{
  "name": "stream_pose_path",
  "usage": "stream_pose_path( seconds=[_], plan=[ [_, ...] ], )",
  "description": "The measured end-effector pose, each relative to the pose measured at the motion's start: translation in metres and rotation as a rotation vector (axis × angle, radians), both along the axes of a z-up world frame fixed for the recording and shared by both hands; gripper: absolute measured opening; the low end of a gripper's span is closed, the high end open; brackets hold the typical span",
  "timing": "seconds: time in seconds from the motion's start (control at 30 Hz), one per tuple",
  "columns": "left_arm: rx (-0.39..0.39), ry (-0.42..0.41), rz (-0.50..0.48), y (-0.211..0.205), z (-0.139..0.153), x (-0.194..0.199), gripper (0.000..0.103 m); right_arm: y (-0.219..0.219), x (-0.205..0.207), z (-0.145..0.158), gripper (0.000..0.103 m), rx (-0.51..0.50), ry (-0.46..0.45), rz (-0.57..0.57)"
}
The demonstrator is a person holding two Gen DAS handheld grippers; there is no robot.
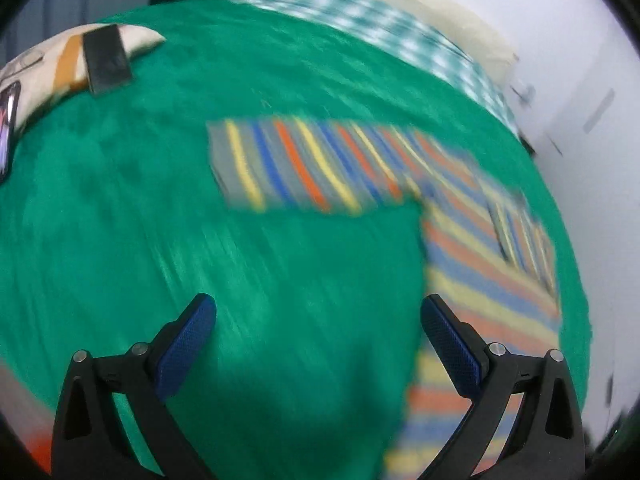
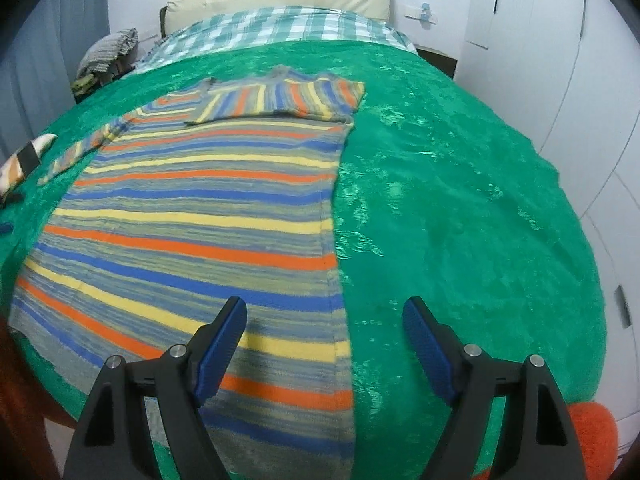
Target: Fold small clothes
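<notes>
Both tools (image 1: 319, 312) (image 2: 325, 314) spread wide, striped sweater (image 2: 192, 220) beneath, unheld

black angular fingers (image 2: 192, 364), textured blue pads (image 1: 188, 344) (inner faces), silver pivot screws (image 2: 471, 350)

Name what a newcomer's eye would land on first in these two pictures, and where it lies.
The striped sweater lies flat across the left of the green blanket, one sleeve folded over its chest. Both the left gripper and the right gripper hang open above it, holding nothing.
</notes>
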State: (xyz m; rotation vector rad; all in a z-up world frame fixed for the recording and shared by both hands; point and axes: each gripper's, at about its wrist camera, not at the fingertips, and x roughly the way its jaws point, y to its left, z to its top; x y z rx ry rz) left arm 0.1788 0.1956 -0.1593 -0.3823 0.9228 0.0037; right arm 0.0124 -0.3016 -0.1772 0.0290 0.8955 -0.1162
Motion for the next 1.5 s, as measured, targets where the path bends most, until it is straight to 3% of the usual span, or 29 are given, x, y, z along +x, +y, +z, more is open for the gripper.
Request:
stream_pose_path(
  seconds=[0.17, 0.23, 0.33, 0.37, 0.4, 0.47, 0.53, 0.6, 0.77, 0.83, 0.87, 0.93, 0.97, 1.0, 1.1, 1.23, 1.37, 1.5],
  plan=[
    [0.045, 0.113, 0.115, 0.054, -0.028, 0.082, 0.102, 0.01, 0.003, 0.001, 0.08, -0.007, -0.005, 0.041],
    [0.071, 0.159, 0.121, 0.056, -0.042, 0.099, 0.101, 0.012, 0.004, -0.003, 0.08, -0.013, 0.015, 0.05],
    [0.181, 0.168, 0.1, 0.041, -0.051, 0.113, 0.1, 0.013, 0.006, -0.009, 0.08, -0.014, 0.038, 0.047],
    [0.215, 0.144, 0.079, 0.034, -0.05, 0.114, 0.072, 0.011, 0.008, -0.01, 0.08, -0.012, 0.045, 0.046],
    [0.245, 0.128, 0.057, 0.027, -0.046, 0.116, 0.006, 0.011, 0.009, -0.011, 0.08, -0.01, 0.048, 0.045],
    [0.275, 0.149, 0.036, 0.015, -0.033, 0.124, 0.004, 0.01, 0.01, -0.01, 0.08, -0.001, 0.045, 0.044],
    [0.371, 0.092, 0.001, -0.008, -0.003, 0.129, 0.004, 0.009, 0.01, -0.008, 0.08, 0.012, 0.033, 0.043],
    [0.44, 0.007, -0.088, -0.049, 0.045, 0.139, 0.004, 0.007, 0.009, -0.006, 0.08, 0.034, 0.025, 0.049],
    [0.429, -0.186, -0.323, -0.167, 0.137, 0.136, 0.004, 0.004, 0.009, -0.008, 0.08, 0.067, 0.027, 0.06],
    [0.392, -0.236, -0.424, -0.216, 0.151, 0.133, 0.005, 0.001, 0.01, -0.007, 0.08, 0.085, 0.026, 0.053],
    [0.355, -0.25, -0.498, -0.245, 0.151, 0.13, 0.008, -0.001, 0.009, -0.007, 0.08, 0.094, 0.023, 0.046],
    [0.274, -0.231, -0.612, -0.288, 0.137, 0.126, 0.035, -0.004, 0.007, -0.006, 0.08, 0.105, 0.018, 0.035],
    [0.23, -0.184, -0.66, -0.311, 0.121, 0.126, 0.078, -0.006, 0.007, -0.005, 0.08, 0.108, 0.017, 0.028],
    [0.209, -0.159, -0.662, -0.328, 0.103, 0.122, 0.095, -0.008, 0.006, -0.004, 0.08, 0.109, 0.017, 0.022],
    [0.173, -0.08, -0.658, -0.348, 0.057, 0.099, 0.094, -0.014, 0.003, -0.001, 0.08, 0.119, 0.008, 0.001],
    [0.139, -0.003, -0.661, -0.32, 0.013, 0.042, 0.094, -0.023, 0.0, 0.003, 0.08, 0.139, -0.01, -0.033],
    [0.278, -0.015, -0.586, -0.262, -0.009, -0.005, 0.094, -0.028, 0.004, -0.002, 0.08, 0.17, 0.001, -0.047],
    [0.359, -0.014, -0.429, -0.195, -0.021, -0.037, 0.094, -0.022, 0.011, -0.005, 0.08, 0.184, 0.035, -0.016]
  ],
)
